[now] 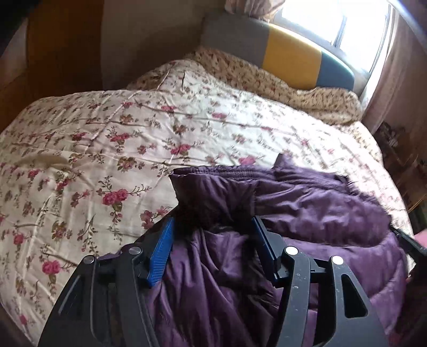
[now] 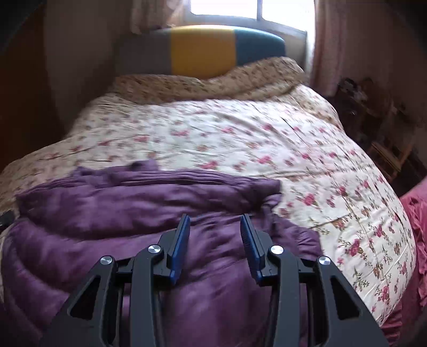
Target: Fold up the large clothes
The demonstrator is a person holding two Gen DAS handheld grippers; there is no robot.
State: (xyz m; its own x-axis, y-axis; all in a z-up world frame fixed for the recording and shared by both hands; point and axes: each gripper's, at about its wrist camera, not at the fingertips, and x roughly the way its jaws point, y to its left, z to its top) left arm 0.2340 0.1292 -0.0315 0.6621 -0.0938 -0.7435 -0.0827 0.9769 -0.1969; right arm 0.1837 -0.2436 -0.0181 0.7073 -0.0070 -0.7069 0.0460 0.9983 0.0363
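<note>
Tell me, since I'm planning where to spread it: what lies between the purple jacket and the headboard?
Only flowered quilt and a bunched brown-print blanket lie between the purple jacket and the headboard, seen in both views.

Floral bed [image 1: 112, 149], bright window [image 2: 224, 8]

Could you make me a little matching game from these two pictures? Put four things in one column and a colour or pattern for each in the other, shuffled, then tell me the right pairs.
Things:
1. puffy jacket
2. bedspread
3. headboard's middle panel
4. pads on the left claw

Looks:
A. blue
B. cream with pink flowers
C. purple
D. yellow

Pairs: 1-C, 2-B, 3-D, 4-A. The jacket lies crumpled on the near part of the bedspread, and both claws stand open over it.
</note>
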